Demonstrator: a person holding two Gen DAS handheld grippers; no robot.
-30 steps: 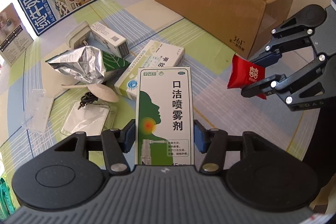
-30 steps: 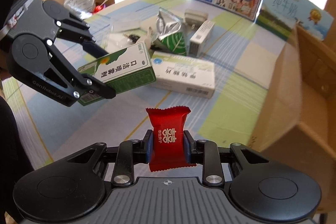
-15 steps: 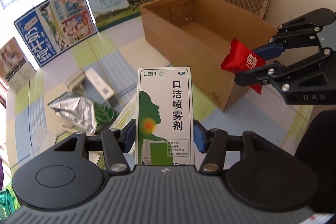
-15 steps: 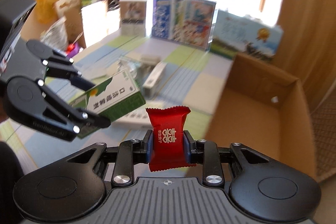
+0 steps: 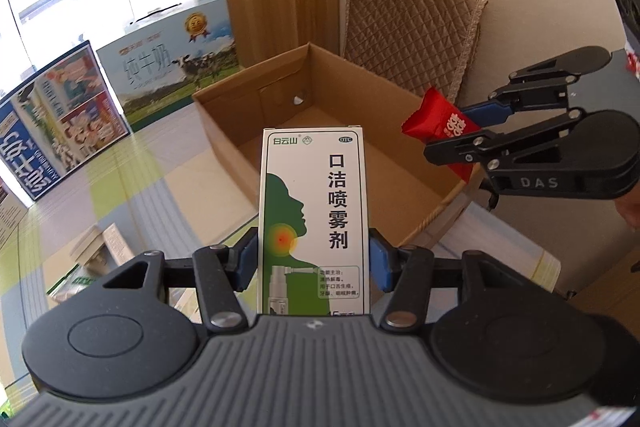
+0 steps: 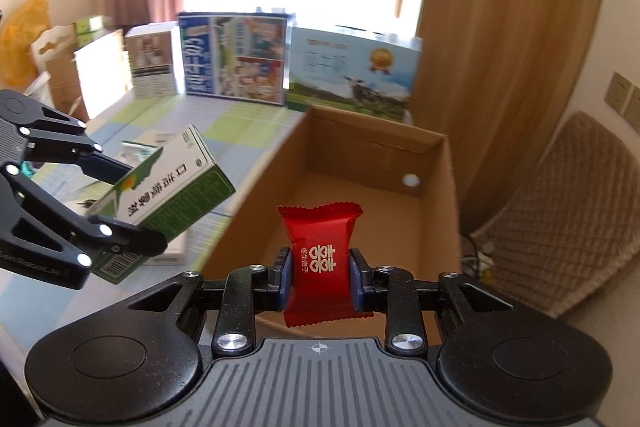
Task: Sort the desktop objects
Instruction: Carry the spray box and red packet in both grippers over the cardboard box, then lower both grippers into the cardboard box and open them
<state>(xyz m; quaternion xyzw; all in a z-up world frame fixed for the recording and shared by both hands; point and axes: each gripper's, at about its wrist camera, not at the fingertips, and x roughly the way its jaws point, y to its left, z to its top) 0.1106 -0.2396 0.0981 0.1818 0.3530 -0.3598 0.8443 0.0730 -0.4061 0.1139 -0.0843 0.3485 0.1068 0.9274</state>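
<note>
While both grippers hang in the air near the open cardboard box (image 5: 320, 115), each one carries an item. The left gripper (image 5: 314, 263) is part-way open, its blue pads (image 5: 245, 259) pressed against the two long sides of the green-and-white spray carton (image 5: 314, 215). In the left wrist view the carton stands upright between the fingers, printed face toward the camera, its top edge reaching up in front of the box's near wall. In the right wrist view the same carton (image 6: 168, 195) sits to the left of the box (image 6: 372, 195), over the checked tablecloth (image 6: 236, 115), tilted with one end raised.

The right gripper (image 6: 320, 271) is almost fully closed, with its pads clamping the red candy packet (image 6: 320, 251) at the packet's middle. The packet's crimped upper end projects beyond the fingertips. In the right wrist view the packet lies in line with the box's bare interior; in the left wrist view the packet (image 5: 438, 123) appears at the box's right-hand rim.

Milk cartons (image 6: 234, 57) stand along the table's far edge. A quilted chair (image 5: 412, 35) stands behind the box.
</note>
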